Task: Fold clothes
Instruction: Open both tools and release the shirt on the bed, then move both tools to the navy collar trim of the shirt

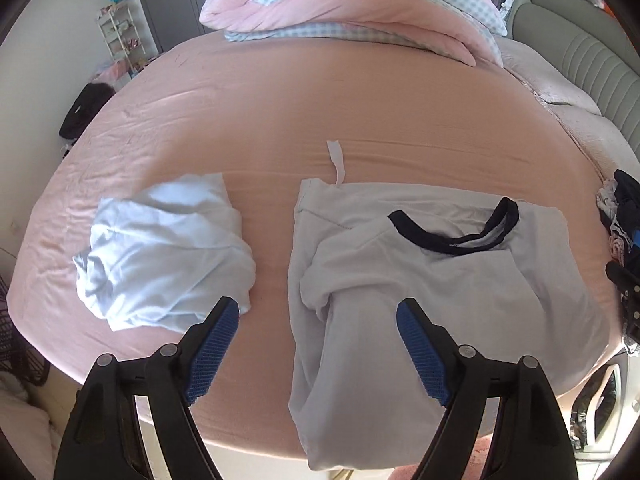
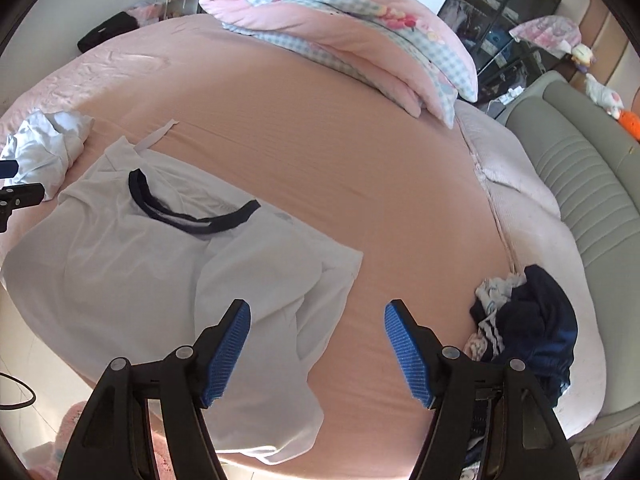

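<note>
Left gripper [image 1: 318, 306] stands w/ its jaws spread wide, blue pads [image 1: 212, 354] facing each other, nothing pinched btwn them. From where I'm watching it hangs above the near edge of the bed [image 1: 280, 104], over the left side of the white T-shirt [image 1: 460, 276]. Right gripper [image 2: 318, 308] is likewise spread, pads clear of any cloth, hanging over the shirt's right side and bare pink sheet.

Shirt lies on the near part of the bed, dark navy collar [image 1: 456, 228] facing up and toward the far side. Both side parts look folded in over the body; lower end drapes over the bed's near edge. A white strip [image 1: 336, 160] pokes out from under its far left corner, can't tell what it is.

Left of the shirt, apart from it, I see a crumpled pale blue garment [image 1: 164, 248] on the sheet. On the right side of the bed sits a heap of dark navy and patterned clothes [image 2: 528, 328], well apart from the shirt. At the far end a folded pink quilt [image 1: 352, 8] w/ blue check lining rests on the bed. Grey padded headboard [image 2: 580, 168] runs along the right.
</note>
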A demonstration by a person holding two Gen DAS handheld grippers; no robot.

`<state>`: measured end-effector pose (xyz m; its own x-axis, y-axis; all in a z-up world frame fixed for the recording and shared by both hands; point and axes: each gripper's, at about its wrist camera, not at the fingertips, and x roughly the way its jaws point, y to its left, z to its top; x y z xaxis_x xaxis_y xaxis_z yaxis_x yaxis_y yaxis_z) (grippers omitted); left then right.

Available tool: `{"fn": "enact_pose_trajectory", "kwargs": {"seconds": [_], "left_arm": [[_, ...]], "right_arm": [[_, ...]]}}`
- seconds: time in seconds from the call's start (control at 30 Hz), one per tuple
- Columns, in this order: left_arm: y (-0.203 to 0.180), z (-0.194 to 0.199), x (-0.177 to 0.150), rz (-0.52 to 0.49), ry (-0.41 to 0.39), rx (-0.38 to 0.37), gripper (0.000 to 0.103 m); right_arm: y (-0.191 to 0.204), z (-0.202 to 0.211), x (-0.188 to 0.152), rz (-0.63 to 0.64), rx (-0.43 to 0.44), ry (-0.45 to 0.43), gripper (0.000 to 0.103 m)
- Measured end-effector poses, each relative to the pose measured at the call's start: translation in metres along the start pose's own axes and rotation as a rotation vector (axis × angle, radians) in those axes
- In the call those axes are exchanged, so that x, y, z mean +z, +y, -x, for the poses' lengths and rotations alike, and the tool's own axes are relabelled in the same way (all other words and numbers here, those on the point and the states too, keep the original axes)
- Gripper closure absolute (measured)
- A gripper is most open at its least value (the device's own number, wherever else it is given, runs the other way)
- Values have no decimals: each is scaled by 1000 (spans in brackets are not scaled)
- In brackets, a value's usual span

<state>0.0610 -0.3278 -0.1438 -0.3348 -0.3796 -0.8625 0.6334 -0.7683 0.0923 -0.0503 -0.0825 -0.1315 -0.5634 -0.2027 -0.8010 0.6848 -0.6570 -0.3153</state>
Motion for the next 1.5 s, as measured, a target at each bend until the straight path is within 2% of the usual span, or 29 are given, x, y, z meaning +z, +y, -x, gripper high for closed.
{"fn": "enact_pose_trajectory", "kwargs": {"seconds": [0.07,0.2,0.37,0.57,0.77,0.87,1.0,1.17,1.2,1.27,1.43,1.5], "left_arm": [[-6,-3,7,-33,-6,15,22],[-15,-10,15,-73,11,-6,22],[-25,-21,24,-128,32,-8,22],[-29,-34,48,-146,103,-91,22],[-46,-39,74,-254,104,-57,22],[-57,-42,83,-313,110,-71,22],[-67,-47,88,-366,83,-93,22],[-70,-57,80,-342,14,-81,22],[-70,-61,80,-333,21,-66,22],[-70,-68,77,-328,54,-83,22],[-69,-84,69,-352,152,-158,22],[-67,-90,68,-362,170,-161,22]], "right_arm": [[0,-4,11,10,15,-3,34],[6,-10,25,34,50,-3,34],[18,-13,34,121,62,4,33],[21,-19,53,291,92,76,34],[24,-35,84,386,154,128,34],[31,-46,96,390,197,141,34],[38,-56,107,341,224,99,34],[32,-70,112,169,283,87,34],[29,-72,112,139,290,93,34],[26,-77,111,107,304,112,34],[25,-86,98,198,220,156,33],[21,-90,93,184,228,174,34]]}}
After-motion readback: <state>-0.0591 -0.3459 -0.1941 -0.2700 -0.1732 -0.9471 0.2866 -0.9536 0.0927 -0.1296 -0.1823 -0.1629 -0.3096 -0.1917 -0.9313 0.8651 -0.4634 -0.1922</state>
